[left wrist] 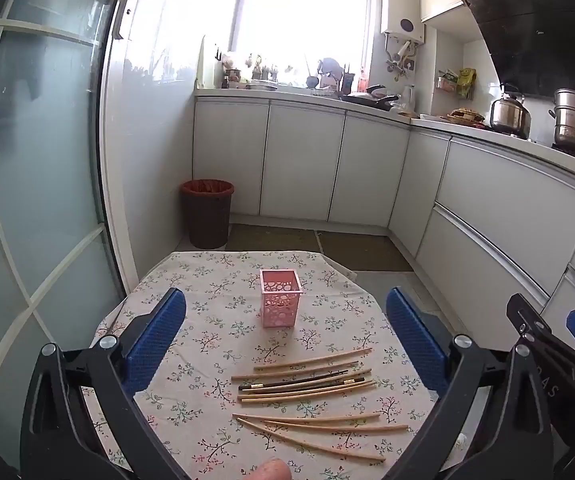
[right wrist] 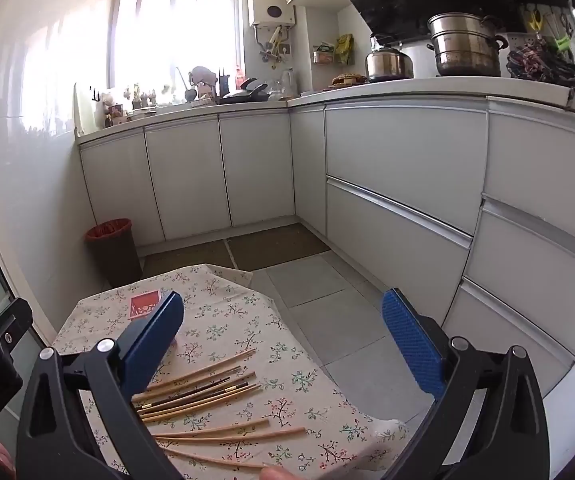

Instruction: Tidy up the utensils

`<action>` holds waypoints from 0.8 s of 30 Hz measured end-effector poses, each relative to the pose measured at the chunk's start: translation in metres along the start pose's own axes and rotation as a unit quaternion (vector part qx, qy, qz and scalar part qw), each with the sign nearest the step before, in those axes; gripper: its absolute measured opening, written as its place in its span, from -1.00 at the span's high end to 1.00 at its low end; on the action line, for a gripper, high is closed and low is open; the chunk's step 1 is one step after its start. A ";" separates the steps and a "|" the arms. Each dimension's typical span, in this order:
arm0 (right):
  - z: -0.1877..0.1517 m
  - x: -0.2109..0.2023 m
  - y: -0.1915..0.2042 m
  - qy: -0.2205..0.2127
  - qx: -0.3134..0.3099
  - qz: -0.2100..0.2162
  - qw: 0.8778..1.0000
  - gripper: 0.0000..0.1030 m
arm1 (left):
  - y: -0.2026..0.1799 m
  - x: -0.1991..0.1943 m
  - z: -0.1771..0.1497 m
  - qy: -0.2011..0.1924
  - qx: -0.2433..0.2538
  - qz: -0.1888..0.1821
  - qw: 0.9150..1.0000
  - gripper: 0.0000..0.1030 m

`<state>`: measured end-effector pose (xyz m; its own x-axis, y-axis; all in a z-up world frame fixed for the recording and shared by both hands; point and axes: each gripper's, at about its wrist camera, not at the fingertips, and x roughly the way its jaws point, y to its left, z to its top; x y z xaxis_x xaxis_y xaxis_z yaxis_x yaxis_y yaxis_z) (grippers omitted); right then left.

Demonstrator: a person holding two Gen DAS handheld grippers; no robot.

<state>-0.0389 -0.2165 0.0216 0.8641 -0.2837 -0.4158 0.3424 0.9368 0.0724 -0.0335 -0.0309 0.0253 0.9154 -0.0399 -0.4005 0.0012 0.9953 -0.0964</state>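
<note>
Several wooden chopsticks (left wrist: 307,380) lie loose on a floral-cloth table (left wrist: 207,280), a few of them dark. A pink perforated holder (left wrist: 280,298) stands upright behind them, empty as far as I can see. My left gripper (left wrist: 285,336) is open and empty, held above the table's near side with the chopsticks between its blue fingers (left wrist: 155,344). My right gripper (right wrist: 283,340) is open and empty, above the table's right edge. The chopsticks (right wrist: 203,388) lie near its left finger (right wrist: 153,340), which partly hides the holder (right wrist: 145,306). The right gripper's body (left wrist: 559,360) shows in the left wrist view.
A dark waste bin (left wrist: 206,214) with a red liner stands on the floor beyond the table. White cabinets (right wrist: 399,184) run along the back and right. A glass door (left wrist: 39,160) is at the left. The table's right edge (right wrist: 319,364) drops to tiled floor.
</note>
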 end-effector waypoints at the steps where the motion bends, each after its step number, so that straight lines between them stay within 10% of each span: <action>1: 0.001 -0.003 0.000 -0.001 0.000 -0.002 1.000 -0.88 | -0.001 -0.005 0.001 -0.004 0.001 0.000 1.000 -0.86; 24: 0.013 -0.053 -0.040 -0.017 0.021 -0.032 0.999 -0.88 | -0.028 -0.057 0.005 -0.037 0.014 -0.032 0.999 -0.87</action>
<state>-0.0938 -0.2414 0.0524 0.8522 -0.3497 -0.3892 0.4111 0.9076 0.0847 -0.0840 -0.0558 0.0558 0.9405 -0.0988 -0.3252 0.0719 0.9930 -0.0938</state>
